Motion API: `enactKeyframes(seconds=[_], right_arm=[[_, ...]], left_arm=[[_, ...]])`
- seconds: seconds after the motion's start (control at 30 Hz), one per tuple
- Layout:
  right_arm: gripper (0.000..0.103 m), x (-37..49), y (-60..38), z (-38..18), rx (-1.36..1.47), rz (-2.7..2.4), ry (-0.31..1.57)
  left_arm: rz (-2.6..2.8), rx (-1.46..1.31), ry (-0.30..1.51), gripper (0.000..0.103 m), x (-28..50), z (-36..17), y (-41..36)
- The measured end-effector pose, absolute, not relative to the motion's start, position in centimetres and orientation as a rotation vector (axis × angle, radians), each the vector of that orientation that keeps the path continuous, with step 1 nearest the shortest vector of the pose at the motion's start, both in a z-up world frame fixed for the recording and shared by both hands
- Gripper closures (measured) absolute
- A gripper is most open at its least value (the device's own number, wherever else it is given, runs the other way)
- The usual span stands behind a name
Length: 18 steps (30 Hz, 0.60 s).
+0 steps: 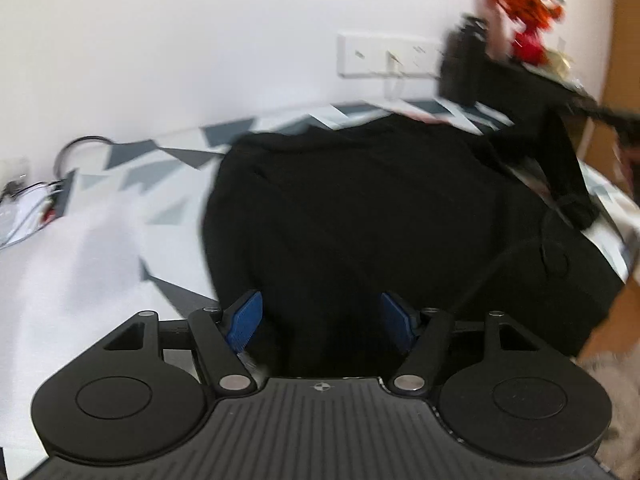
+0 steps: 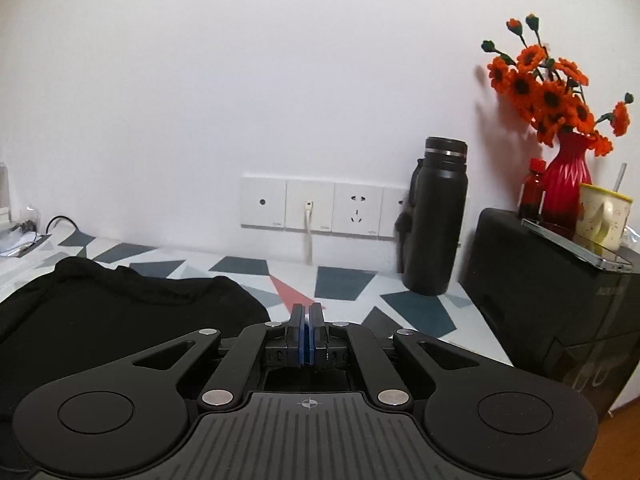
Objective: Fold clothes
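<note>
Left gripper (image 1: 320, 320): blue pads spread wide apart, nothing between them; it sits over the near hem of the garment.
Right gripper (image 2: 307, 322): pads pressed flat together, no cloth visible between them; it sits above the table just right of the garment's edge.
Black garment (image 1: 360, 220): spread on the table, filling the centre of the left wrist view, one sleeve trailing toward the far right. In the right wrist view it lies at lower left (image 2: 120, 312).
Table (image 2: 344, 284): white top with grey, blue and red geometric patches; the garment covers much of it.
Black box (image 2: 552, 300): at the right end of the table, carrying a red vase of orange flowers (image 2: 568, 176), a mug (image 2: 602, 216) and a flat phone-like slab (image 2: 576, 246).
Black bottle (image 2: 436, 216): upright, near the wall, between box and sockets.
Wall sockets (image 2: 320, 206): white strip, one cable plugged in.
Left view: motion-blurred.
</note>
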State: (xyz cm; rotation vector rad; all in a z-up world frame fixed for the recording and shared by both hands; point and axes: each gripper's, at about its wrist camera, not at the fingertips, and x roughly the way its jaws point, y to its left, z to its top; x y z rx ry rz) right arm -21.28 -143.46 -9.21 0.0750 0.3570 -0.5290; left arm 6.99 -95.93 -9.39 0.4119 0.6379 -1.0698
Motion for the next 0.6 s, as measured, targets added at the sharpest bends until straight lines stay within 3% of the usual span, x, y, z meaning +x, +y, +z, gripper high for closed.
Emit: enactKeyframes(seconds=[0.03,0.1,0.13,0.27,0.33,0.4,0.53,0.57,0.6], right_arm=[[0.078,-21.2,-143.5,-9.3,0.083,-0.514,0.383],[0.056,-21.2,-143.6,-9.7,0.098,-0.481,0.439],[0.05,-21.2,-143.5,-10.1,0.107,-0.458,0.478],[0.046,-21.1,-142.4,-12.2,0.115,-0.402,0.646],[0.036,-21.3,-141.6,-12.9,0.128,-0.379,0.705],[0.035,-21.6,-140.6,-13.5,0.142,-0.332,0.753],[0.043,-21.9,-138.6,-14.5,0.095,-0.289,0.814],[0.049,-21.9,-138.6,-14.5,0.108,-0.27,0.808],[0.07,-21.9,-138.7,-14.5,0.121,-0.257,0.802]], left_arm=[[-1.073,0.418,0.646,0.036,6.7,-9.8,-95.9],[-1.078,0.403,0.671,0.035,6.6,-10.5,-95.8],[-1.081,0.381,0.696,0.035,6.8,-10.9,-95.7],[-1.063,0.367,0.746,0.034,7.0,-12.0,-95.2],[-1.069,0.35,0.757,0.032,6.9,-12.1,-94.7],[-1.073,0.34,0.771,0.029,6.8,-12.1,-94.2],[-1.075,0.34,0.785,0.027,6.4,-12.2,-93.1],[-1.074,0.339,0.79,0.027,6.3,-12.1,-92.9],[-1.075,0.337,0.794,0.027,6.2,-12.0,-92.8]])
